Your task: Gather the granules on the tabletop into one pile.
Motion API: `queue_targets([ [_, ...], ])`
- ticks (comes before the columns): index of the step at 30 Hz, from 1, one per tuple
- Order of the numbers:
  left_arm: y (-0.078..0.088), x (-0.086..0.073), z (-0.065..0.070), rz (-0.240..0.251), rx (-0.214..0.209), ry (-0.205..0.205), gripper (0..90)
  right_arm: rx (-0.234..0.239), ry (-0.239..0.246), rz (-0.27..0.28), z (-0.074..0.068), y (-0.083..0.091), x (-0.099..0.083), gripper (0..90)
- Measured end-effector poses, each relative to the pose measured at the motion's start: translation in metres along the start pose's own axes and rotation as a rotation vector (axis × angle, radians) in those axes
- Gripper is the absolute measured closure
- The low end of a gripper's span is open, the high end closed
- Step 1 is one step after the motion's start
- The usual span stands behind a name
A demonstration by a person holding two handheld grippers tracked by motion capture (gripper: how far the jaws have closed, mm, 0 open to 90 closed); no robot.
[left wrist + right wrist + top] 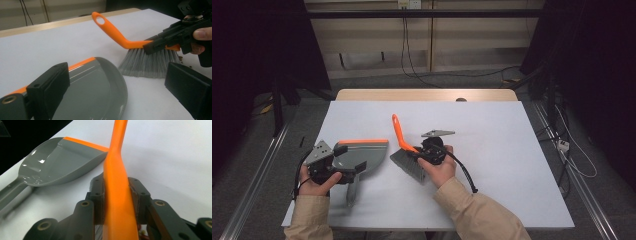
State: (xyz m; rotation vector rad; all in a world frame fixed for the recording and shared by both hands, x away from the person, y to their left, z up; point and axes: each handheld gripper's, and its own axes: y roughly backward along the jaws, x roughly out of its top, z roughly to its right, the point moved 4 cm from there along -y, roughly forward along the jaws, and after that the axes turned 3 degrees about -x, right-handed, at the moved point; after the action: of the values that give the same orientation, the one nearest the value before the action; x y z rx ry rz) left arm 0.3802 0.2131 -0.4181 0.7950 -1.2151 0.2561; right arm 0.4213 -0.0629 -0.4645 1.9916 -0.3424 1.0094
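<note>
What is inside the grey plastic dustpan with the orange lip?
The grey plastic dustpan with the orange lip looks bare inside, just glossy reflections. In the left gripper view, a black jaw of the left gripper covers part of the pan.

**Surroundings of the bench**

From my station I see the bench (pixel 512 150) under a plain white cover, with a bare strip of pale wood (pixel 427 95) at its far edge. Past it stands a light panelled wall (pixel 377 45), with black cables (pixel 404 45) hanging down it and trailing over the grey floor (pixel 377 82). Dark curtains (pixel 257 50) close both sides. Metal rails (pixel 254 175) flank the bench.
</note>
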Motion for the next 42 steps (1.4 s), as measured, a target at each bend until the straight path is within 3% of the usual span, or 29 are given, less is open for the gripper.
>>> queue_targets([
  [18, -0.002, 0.0, 0.002, -0.006, -0.001, -0.001, 5.9, -0.059, -0.012, 0.026, 0.028, 0.029, -0.008, 69.1],
  [25, -0.002, 0.001, 0.003, -0.003, -0.002, -0.003, 5.9, -0.067, -0.014, 0.042, 0.033, 0.037, -0.01, 69.5],
  [34, -0.001, 0.001, 0.002, -0.002, -0.001, -0.003, 5.9, 0.011, -0.035, 0.123, 0.013, 0.038, 0.007, 71.2],
  [42, -0.001, 0.001, 0.001, 0.003, -0.002, 0.003, 5.9, 0.037, -0.033, 0.129, -0.01, 0.007, 0.021, 71.2],
])
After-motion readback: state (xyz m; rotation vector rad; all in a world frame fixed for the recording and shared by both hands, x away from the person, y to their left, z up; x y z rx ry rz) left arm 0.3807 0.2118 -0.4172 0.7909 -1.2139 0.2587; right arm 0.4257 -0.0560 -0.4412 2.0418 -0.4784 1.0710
